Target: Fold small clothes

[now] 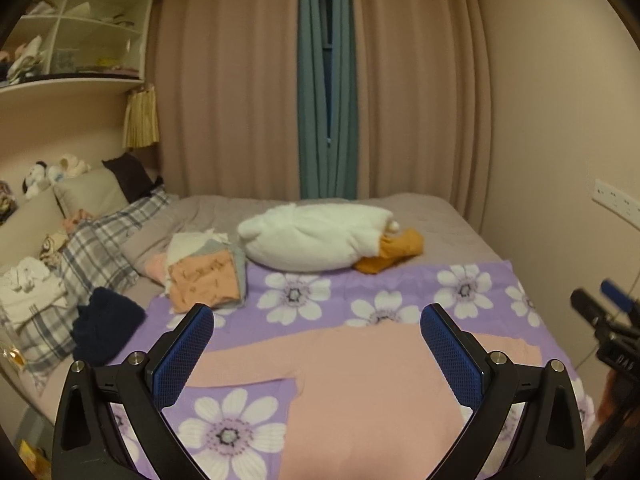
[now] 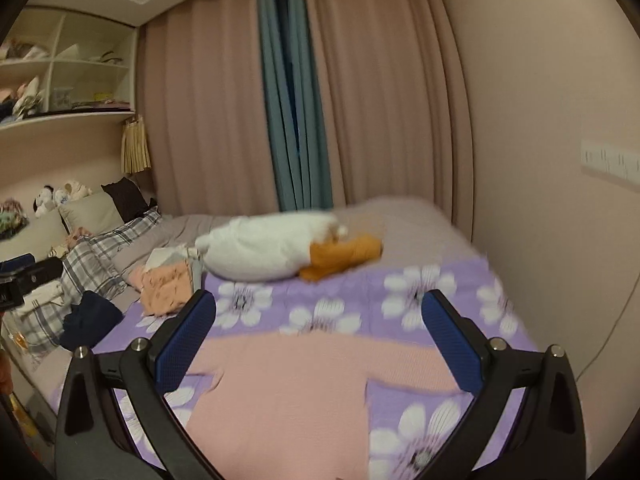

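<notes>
A pink long-sleeved top [image 1: 360, 392] lies spread flat on the purple flowered sheet [image 1: 304, 292], both sleeves stretched out sideways. My left gripper [image 1: 316, 316] hovers open above its left half, nothing between the blue pads. The right wrist view shows the same pink top [image 2: 288, 396] under my right gripper [image 2: 318, 304], also open and empty, above the right sleeve side. The right gripper's body shows at the edge of the left wrist view [image 1: 608, 320]. A stack of folded clothes [image 1: 208, 276] with an orange piece on top sits at the sheet's far left corner.
A white fluffy garment [image 1: 316, 236] and an orange one [image 1: 392, 252] lie beyond the sheet. A dark navy bundle [image 1: 106, 320], plaid pillows [image 1: 100, 252] and loose clothes line the left side. The wall [image 1: 560, 160] runs close along the right; curtains hang behind the bed.
</notes>
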{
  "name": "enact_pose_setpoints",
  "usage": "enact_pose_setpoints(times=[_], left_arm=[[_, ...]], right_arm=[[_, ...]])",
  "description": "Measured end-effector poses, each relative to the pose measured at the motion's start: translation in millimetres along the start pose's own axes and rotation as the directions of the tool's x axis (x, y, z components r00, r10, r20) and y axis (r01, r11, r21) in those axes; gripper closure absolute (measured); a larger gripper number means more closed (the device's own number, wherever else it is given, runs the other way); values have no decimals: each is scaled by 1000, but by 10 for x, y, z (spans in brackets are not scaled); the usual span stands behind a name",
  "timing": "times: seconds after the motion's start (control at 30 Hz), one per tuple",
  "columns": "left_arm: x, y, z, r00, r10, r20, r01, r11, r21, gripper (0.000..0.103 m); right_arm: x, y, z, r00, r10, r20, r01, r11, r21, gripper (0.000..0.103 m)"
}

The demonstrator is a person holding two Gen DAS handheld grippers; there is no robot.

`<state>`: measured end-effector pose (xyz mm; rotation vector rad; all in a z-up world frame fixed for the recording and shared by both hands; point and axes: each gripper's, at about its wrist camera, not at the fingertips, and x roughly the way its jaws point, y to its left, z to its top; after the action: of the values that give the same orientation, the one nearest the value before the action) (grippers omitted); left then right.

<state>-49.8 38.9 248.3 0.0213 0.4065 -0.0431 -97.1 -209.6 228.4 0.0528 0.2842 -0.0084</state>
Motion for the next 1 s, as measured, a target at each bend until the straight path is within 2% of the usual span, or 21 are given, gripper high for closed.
enact_pose_setpoints(times=[0.07,0.13,0.23,0.37,0.7,0.87,1.0], left_arm=[[27,43,21,1000,4,9,-3,1000,-7,1],[102,71,0,1000,9,3,-9,1000,-5,1],[230,108,-134,1000,-5,-20,5,1000,-1,1],[400,154,-268,999,11,-41,-11,1000,14,1],[907,103,-562,989,-57,-135,59,998,14,1],[900,73,-693,986,-83,-147,84,996,2,1],[839,67,-709,988,-63,-142,62,998,-8,1]], right_arm=[[53,89,-5,1000,-7,-6,7,999,-40,0],[190,81,-110,995,59,-74,-61,998,-22,0],[409,-42,-295,985,77,-154,-77,997,7,0],[608,-195,-457,980,42,-192,-42,999,5,0],[1093,-531,-791,960,-63,-273,76,996,40,0],[1111,-697,-1049,946,-95,-310,112,993,37,0],[1058,-856,-1211,935,-126,-330,147,988,39,0]])
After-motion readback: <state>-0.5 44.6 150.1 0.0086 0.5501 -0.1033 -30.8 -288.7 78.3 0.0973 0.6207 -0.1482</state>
